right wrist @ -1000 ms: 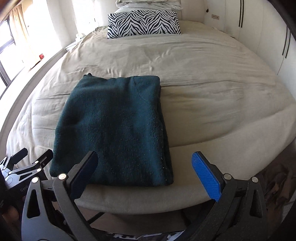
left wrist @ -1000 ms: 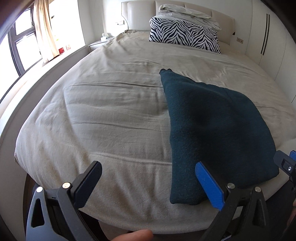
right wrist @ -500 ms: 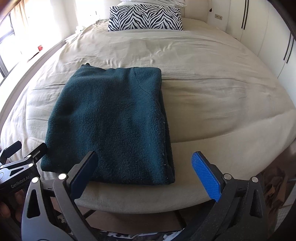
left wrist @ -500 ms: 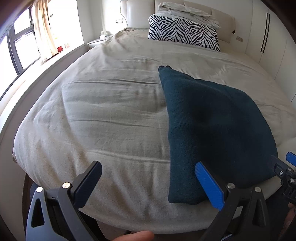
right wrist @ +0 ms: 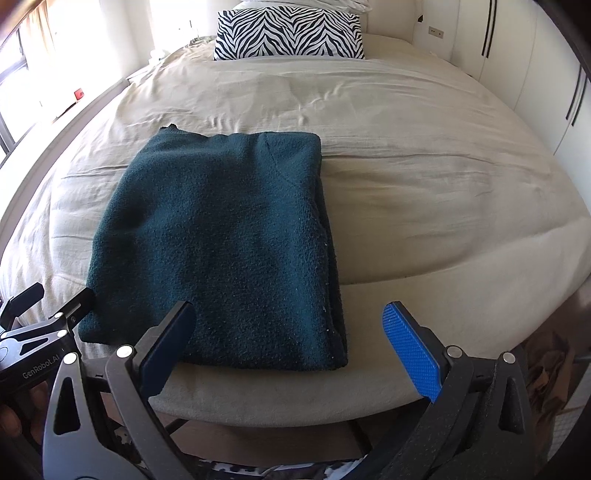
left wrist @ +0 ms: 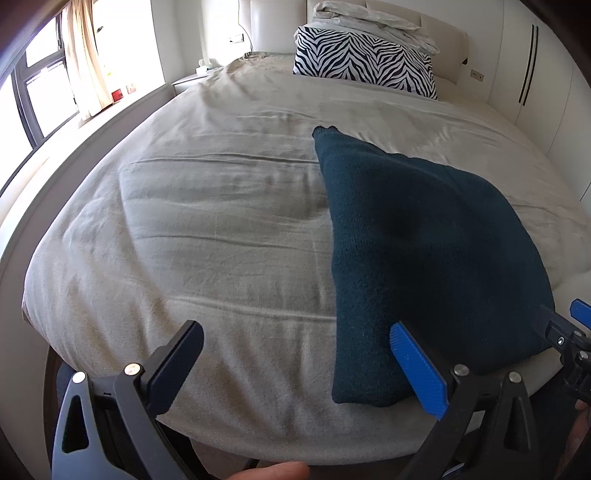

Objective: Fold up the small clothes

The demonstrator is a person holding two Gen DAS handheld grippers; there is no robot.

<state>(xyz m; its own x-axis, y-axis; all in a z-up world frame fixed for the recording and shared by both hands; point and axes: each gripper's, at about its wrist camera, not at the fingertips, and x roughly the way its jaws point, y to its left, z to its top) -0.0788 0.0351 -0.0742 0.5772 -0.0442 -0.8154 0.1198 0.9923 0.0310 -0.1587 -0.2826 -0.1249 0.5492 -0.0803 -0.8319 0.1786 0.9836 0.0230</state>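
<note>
From the left wrist, the left gripper hangs at the foot of the bed, jaws wide and empty, its blue finger just over the near left corner of the dark green garment, likely lined up to pinch it.

From the right wrist, the right gripper is equally wide, empty, straddling the garment's near right corner; the garment lies flat, folded into a rectangle near the bed's edge.

A wide bed under a creased beige cover fills the room, a zebra-striped pillow lying against its cream padded headboard. Daylight floods through the dark-framed window with a pale tan curtain on the left; white panelled wardrobe doors line the right wall.
</note>
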